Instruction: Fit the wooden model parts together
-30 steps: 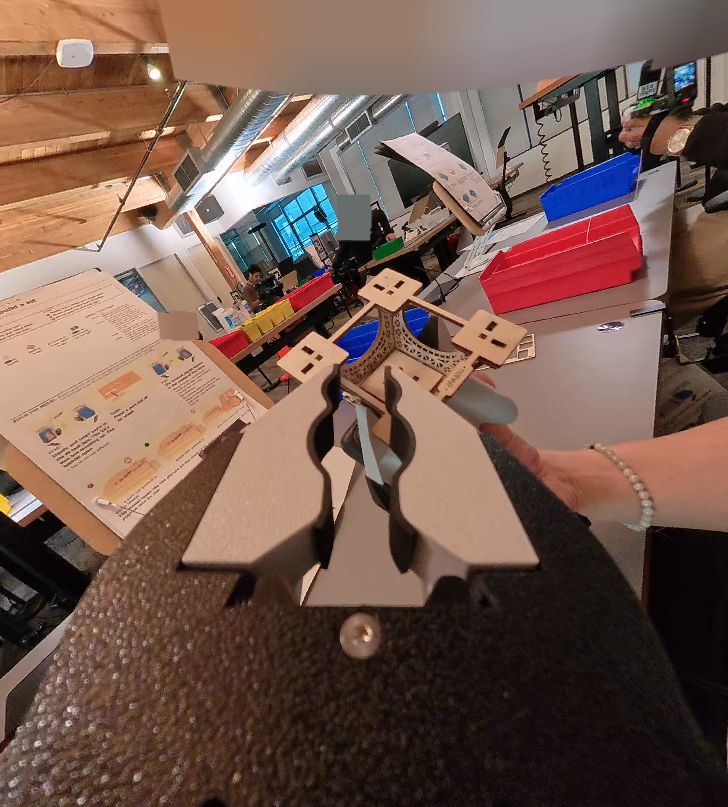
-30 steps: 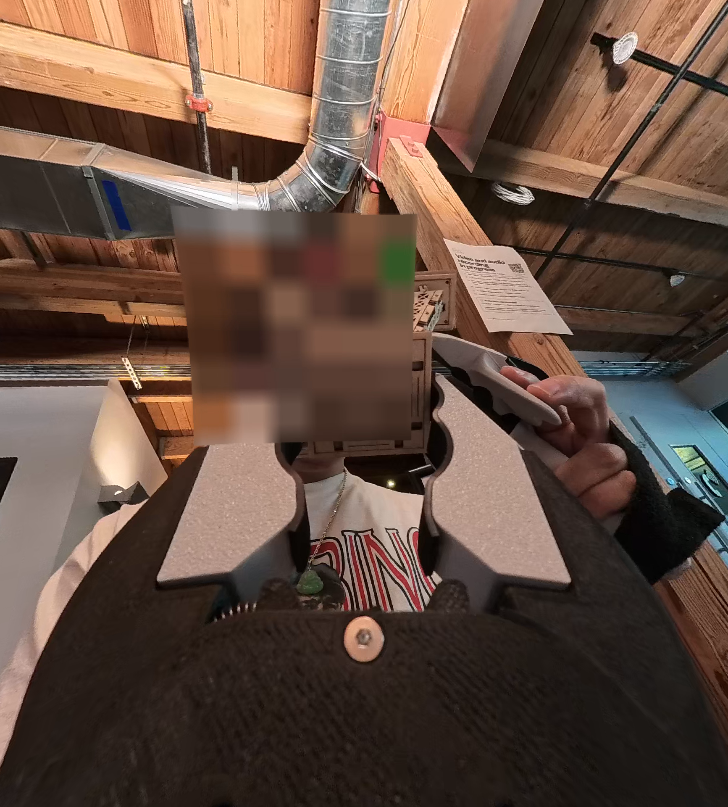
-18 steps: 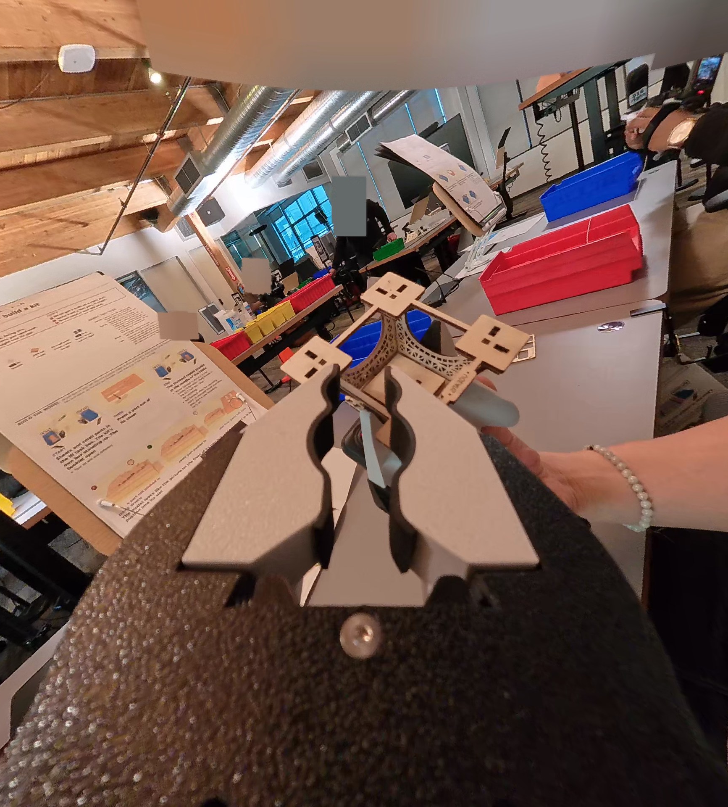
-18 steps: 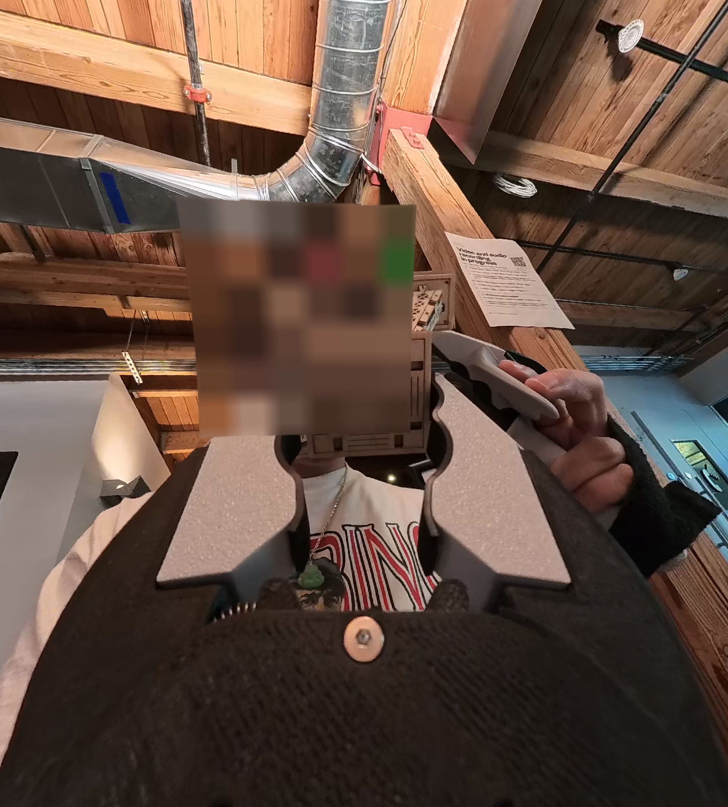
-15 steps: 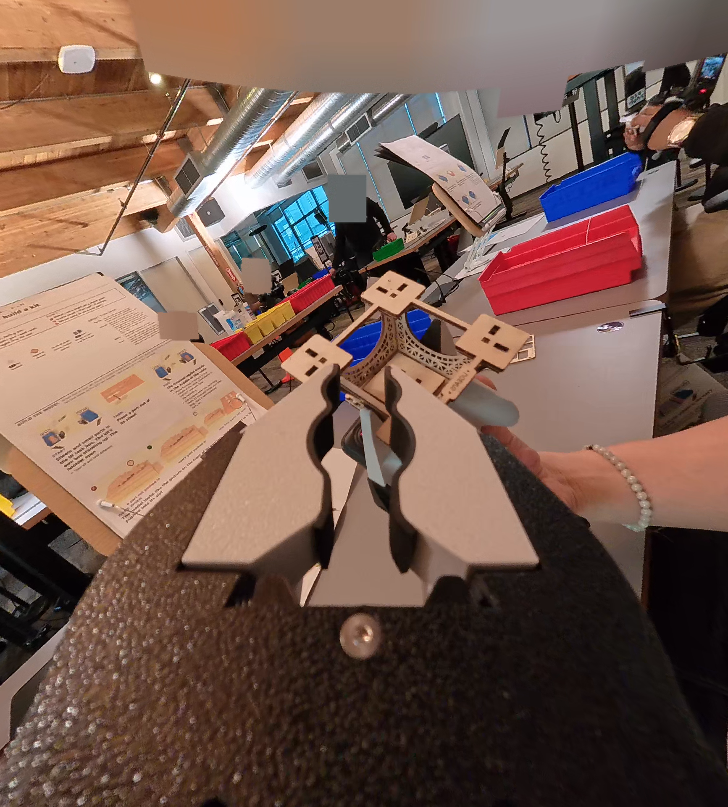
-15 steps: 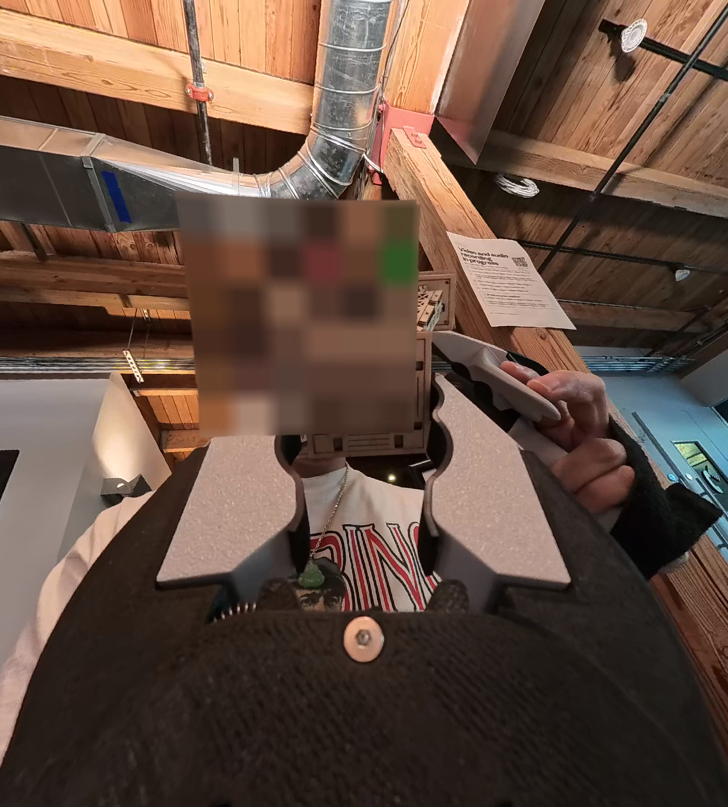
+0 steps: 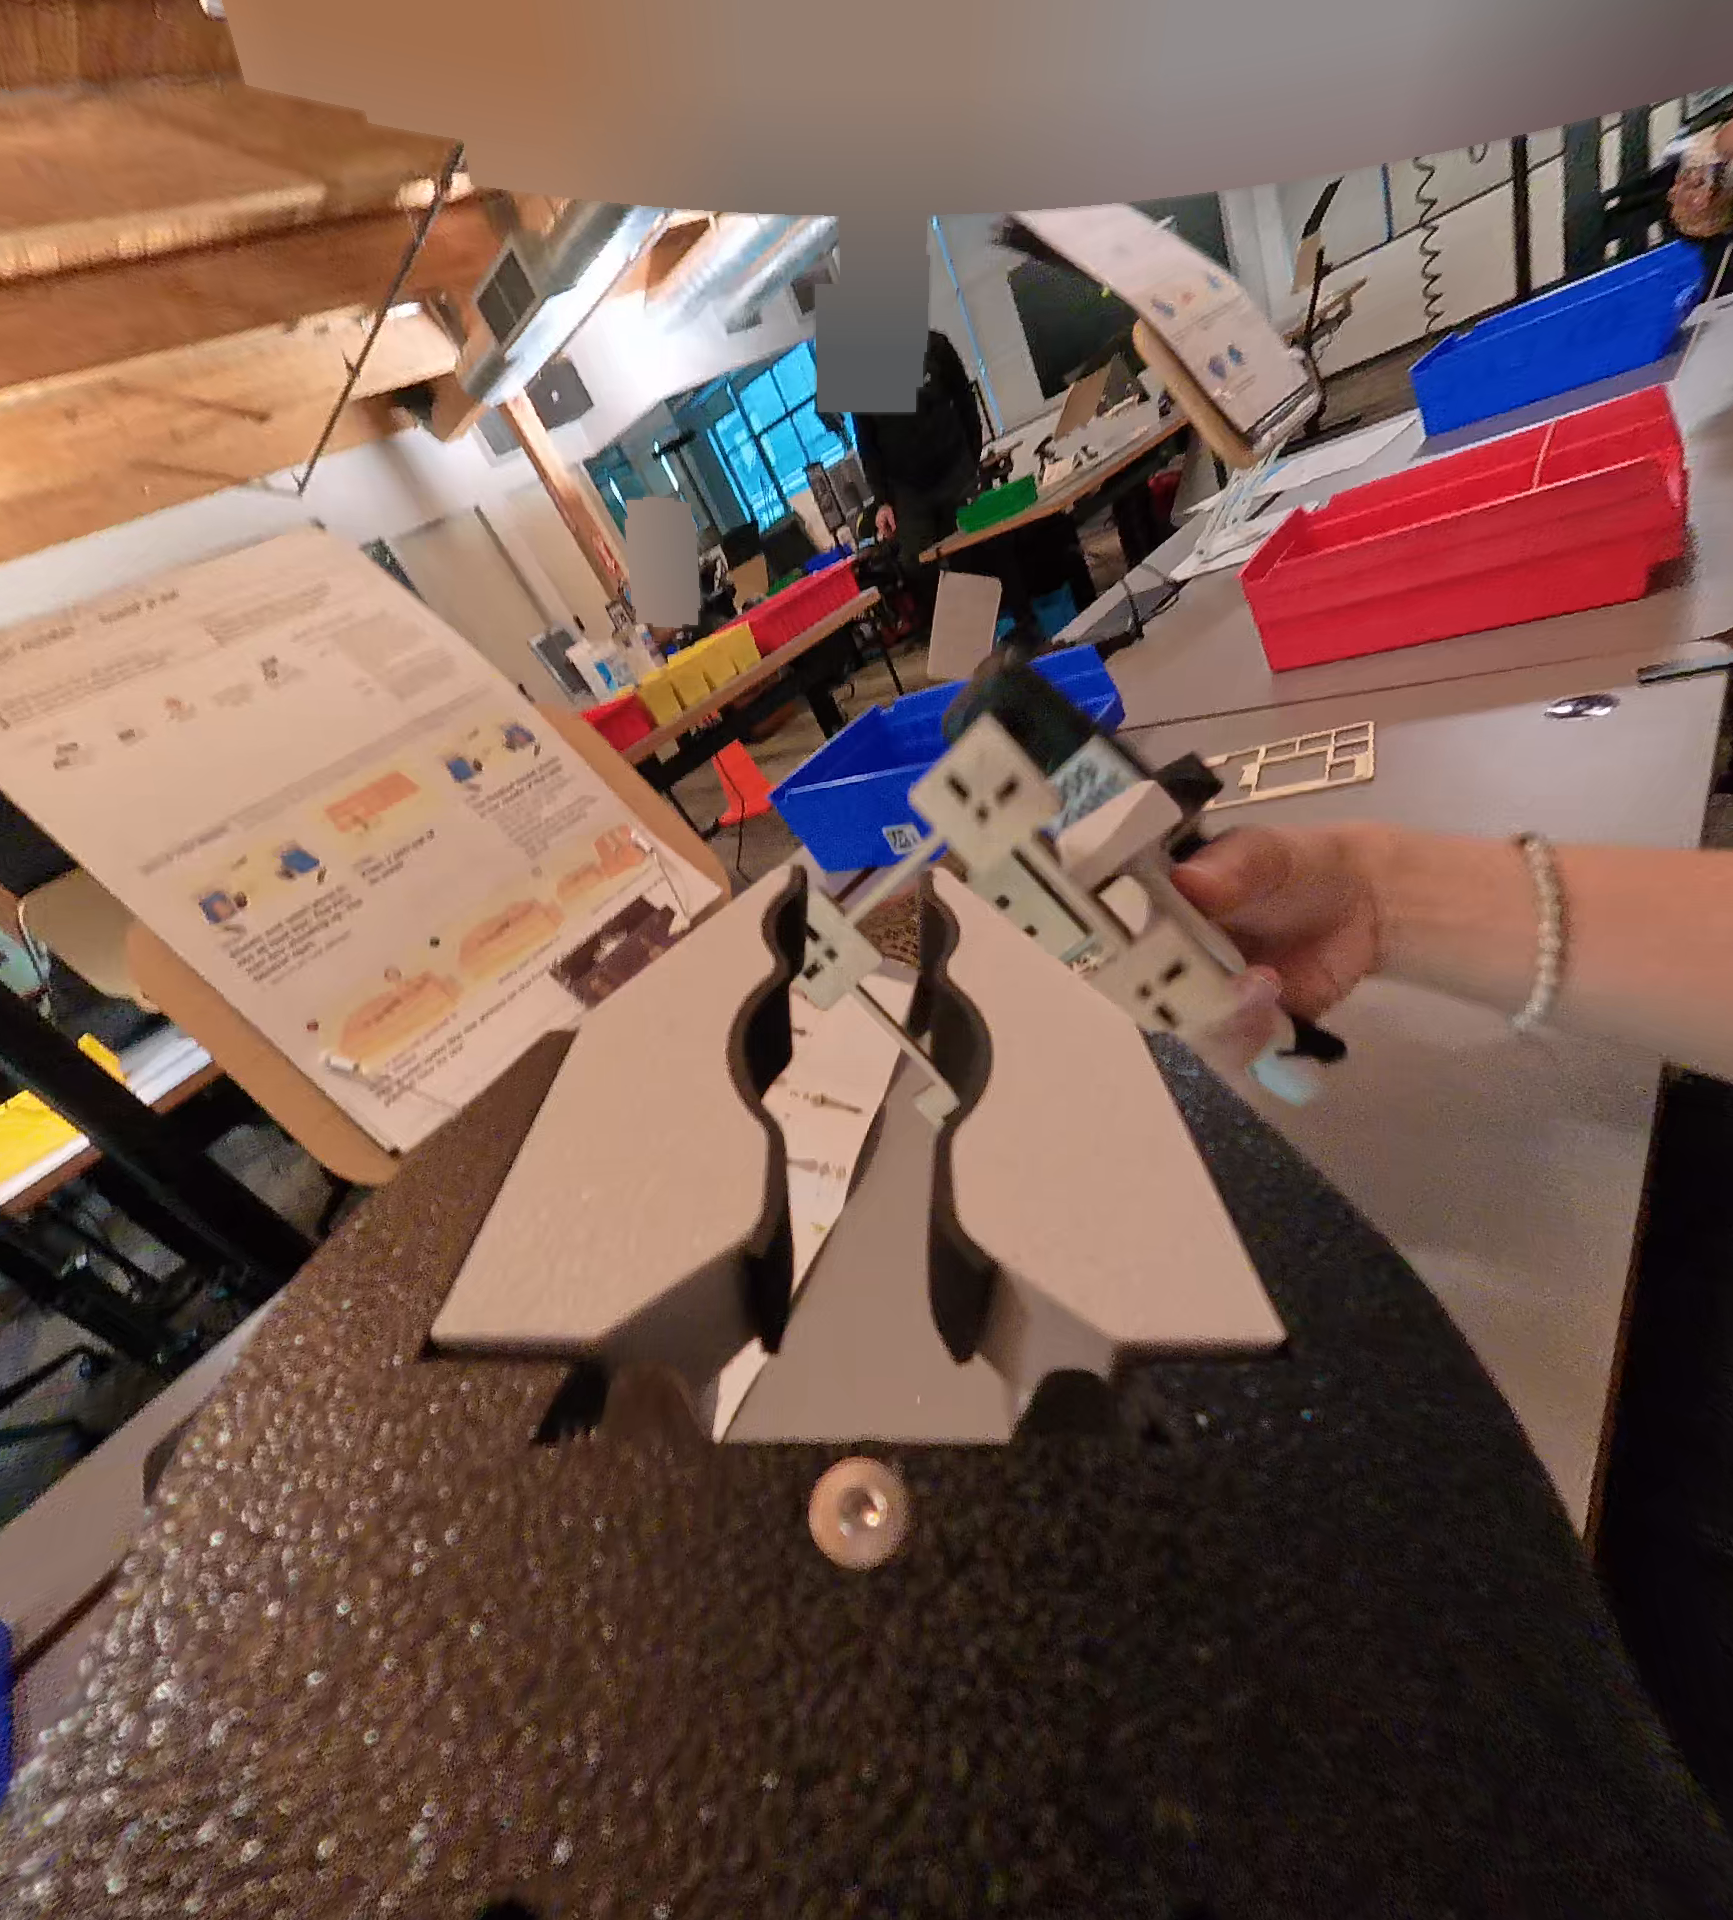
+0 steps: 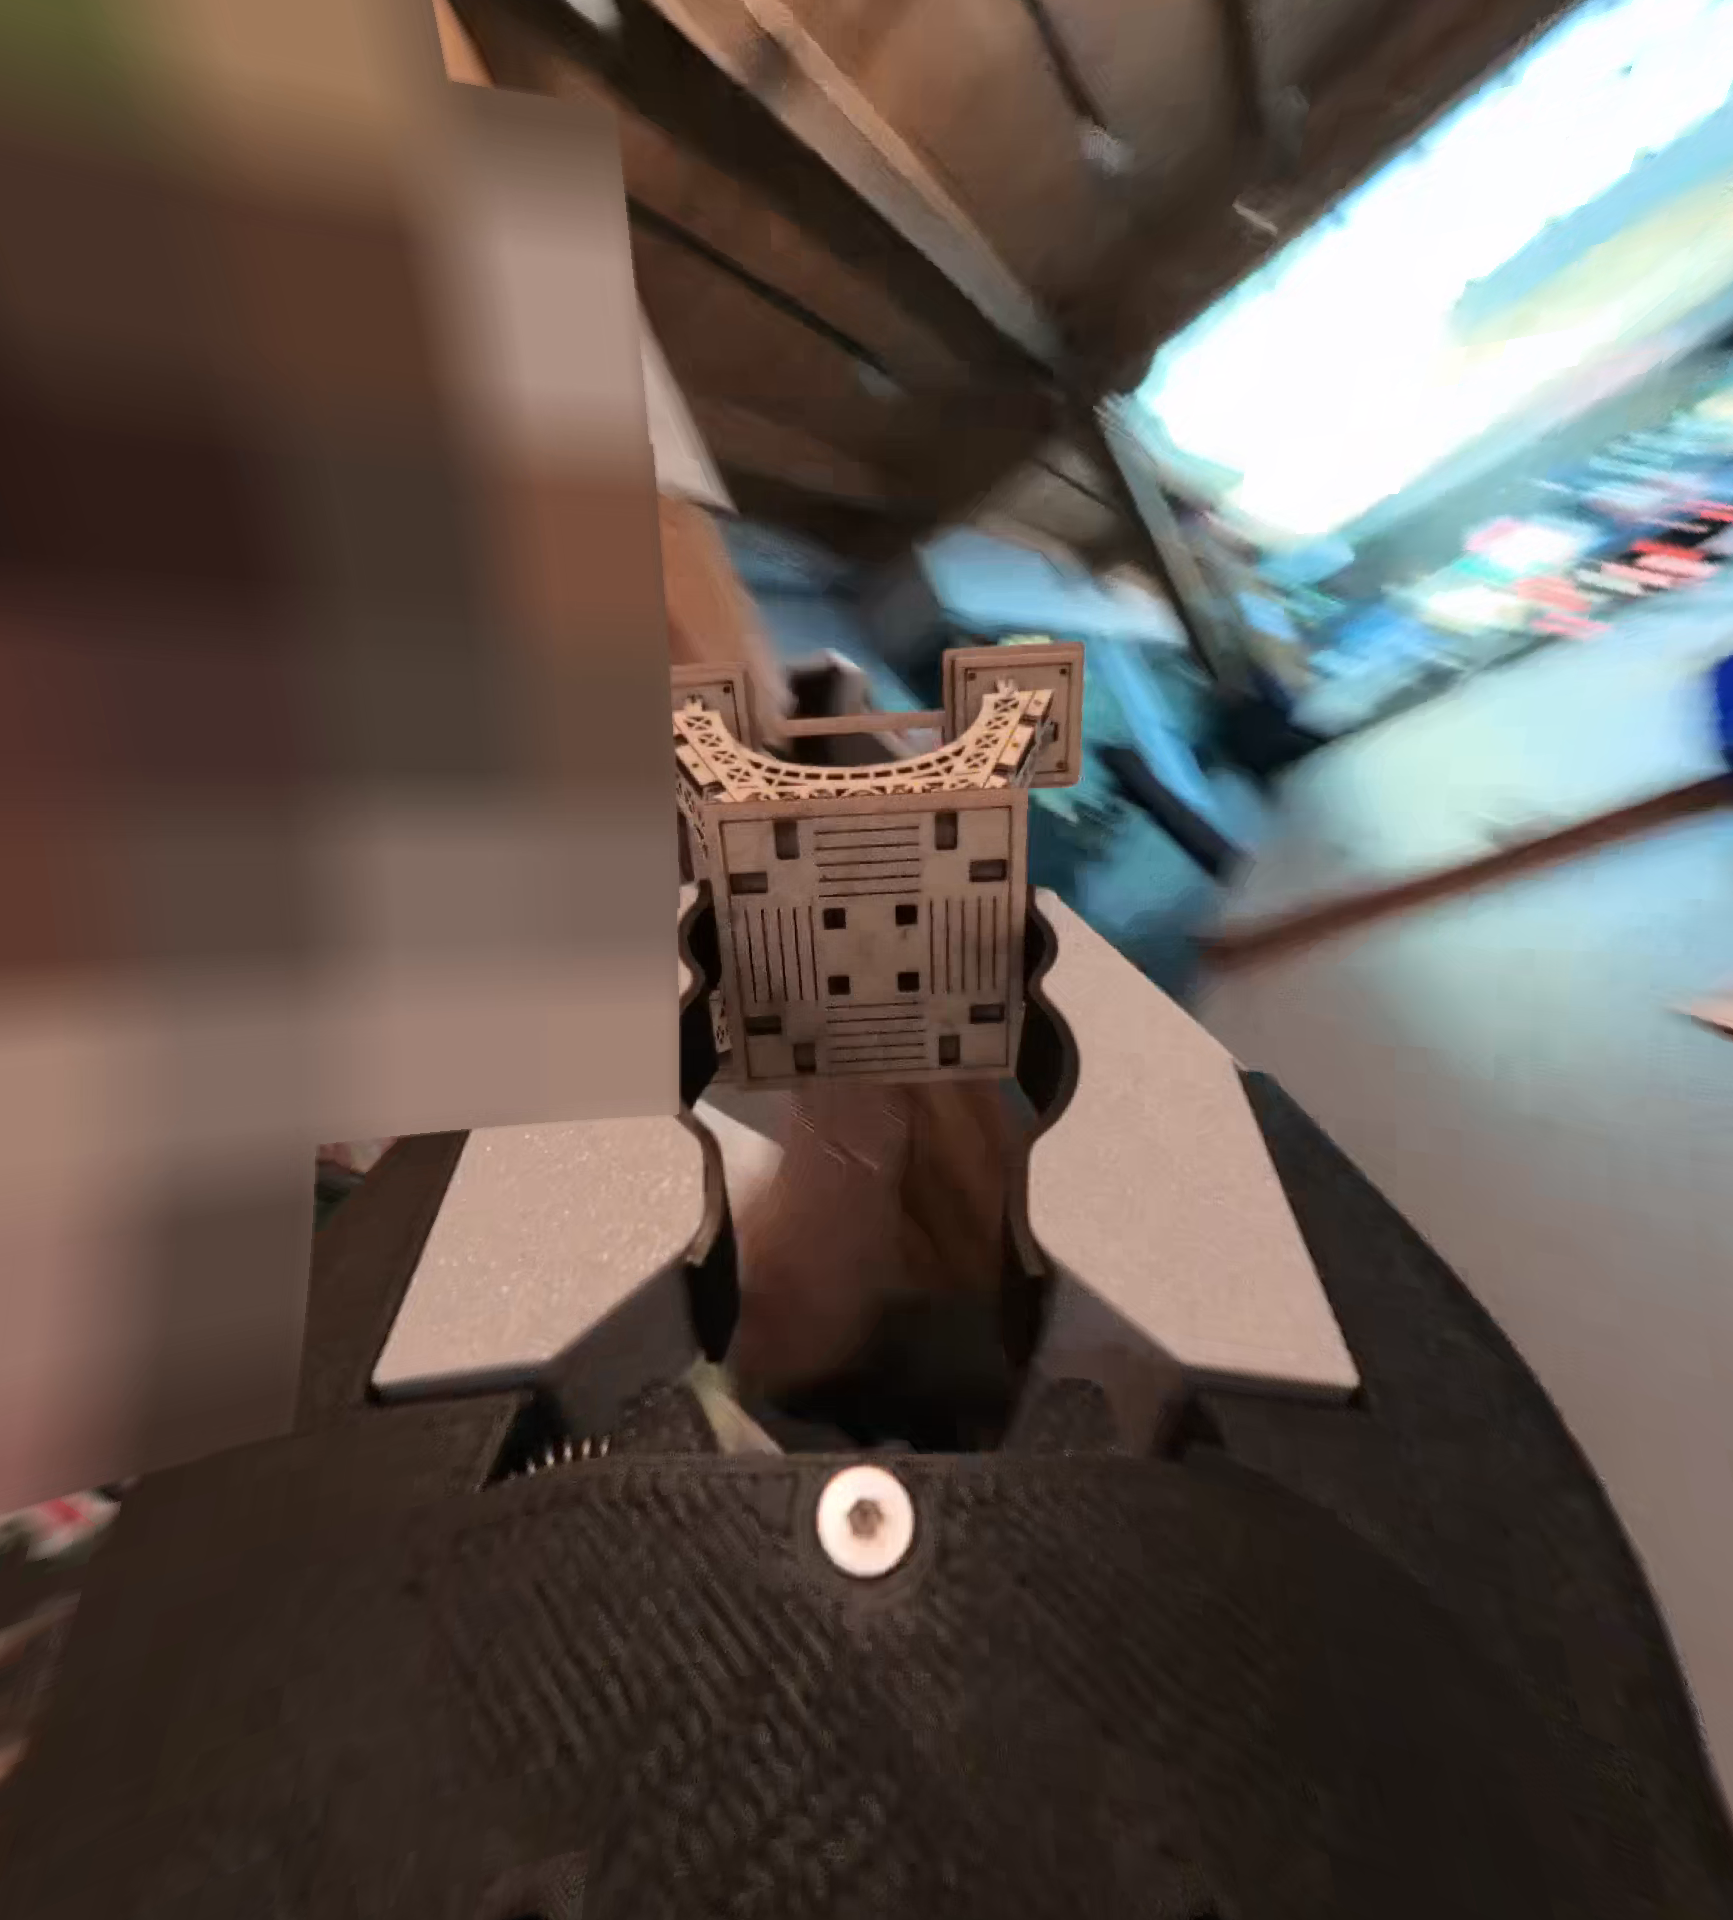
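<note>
The step in hand looks like a mid-assembly carry: the right tool [image 8: 867, 997] is clamped on the wooden model [image 8: 872, 935], a lattice tower base with a slotted square deck, its fingers pressing the deck's two side edges so the piece sits held between their tips with the arched legs and square foot pads pointing away from the camera. The right wrist view is heavily smeared, so the surroundings cannot be read. In the left wrist view the same model [image 7: 1070, 883] appears held up in the air by the far tool, above the grey worktop [image 7: 1464, 790] and just beyond the left tool [image 7: 857, 966], whose fingers stand narrowly apart and, as far as the picture shows, close on nothing; a thin strut of the model's base frame crosses the gap between the tips, and whether it touches them cannot be told. A person's hand [image 7: 1288, 925] grips the far tool's handle. A spent parts sheet [image 7: 1298, 764] lies on the worktop behind, near a blue bin [image 7: 862, 790]. The next move likely calls for steadying the model and fetching the next part to press into the deck's slots, with a gentle grip, since the lattice looks fragile.
</note>
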Demonstrator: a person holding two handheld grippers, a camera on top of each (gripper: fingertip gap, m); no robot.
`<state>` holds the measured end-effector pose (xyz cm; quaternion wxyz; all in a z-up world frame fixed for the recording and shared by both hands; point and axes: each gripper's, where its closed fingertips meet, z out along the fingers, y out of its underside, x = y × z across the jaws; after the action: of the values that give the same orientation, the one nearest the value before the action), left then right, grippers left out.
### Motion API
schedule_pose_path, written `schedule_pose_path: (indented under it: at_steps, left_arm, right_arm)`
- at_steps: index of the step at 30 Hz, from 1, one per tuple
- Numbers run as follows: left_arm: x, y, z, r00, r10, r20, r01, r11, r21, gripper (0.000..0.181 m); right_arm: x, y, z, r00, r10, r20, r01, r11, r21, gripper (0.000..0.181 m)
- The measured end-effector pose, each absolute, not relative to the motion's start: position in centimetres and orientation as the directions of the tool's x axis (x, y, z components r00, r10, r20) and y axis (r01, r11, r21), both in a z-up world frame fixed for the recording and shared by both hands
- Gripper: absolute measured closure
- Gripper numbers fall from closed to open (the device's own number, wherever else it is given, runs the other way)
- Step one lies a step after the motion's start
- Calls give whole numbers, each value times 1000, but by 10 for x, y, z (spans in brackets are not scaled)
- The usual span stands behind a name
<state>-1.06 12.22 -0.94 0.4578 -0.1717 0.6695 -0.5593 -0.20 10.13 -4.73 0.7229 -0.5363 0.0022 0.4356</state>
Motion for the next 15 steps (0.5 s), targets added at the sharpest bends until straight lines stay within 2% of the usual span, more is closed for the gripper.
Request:
schedule_pose_path:
  at_steps: [1, 3, 6, 10, 15]
  left_arm:
    - [-7, 126, -14, -524, -748, -407, 257, 317, -913, 163]
    - [0, 133, -25, -539, -756, -372, 193, 320, -928, 163]
    - [13, 137, -53, -583, -758, -292, 47, 328, -944, 162]
    - [27, 137, -110, -657, -738, -155, -194, 365, -911, 161]
    - [40, 134, -175, -720, -693, -15, -369, 402, -838, 170]
  right_arm:
    - [8, 106, -63, 726, 505, -467, -543, 4, -840, 126]
    - [33, 109, -93, 881, 251, -401, -382, -122, -916, 126]
    - [63, 104, -131, 970, -19, -244, -235, -342, -910, 126]
    - [71, 97, -178, 995, -84, -49, -91, -630, -771, 126]
    - [83, 90, -221, 995, 1, 99, 52, -857, -512, 126]
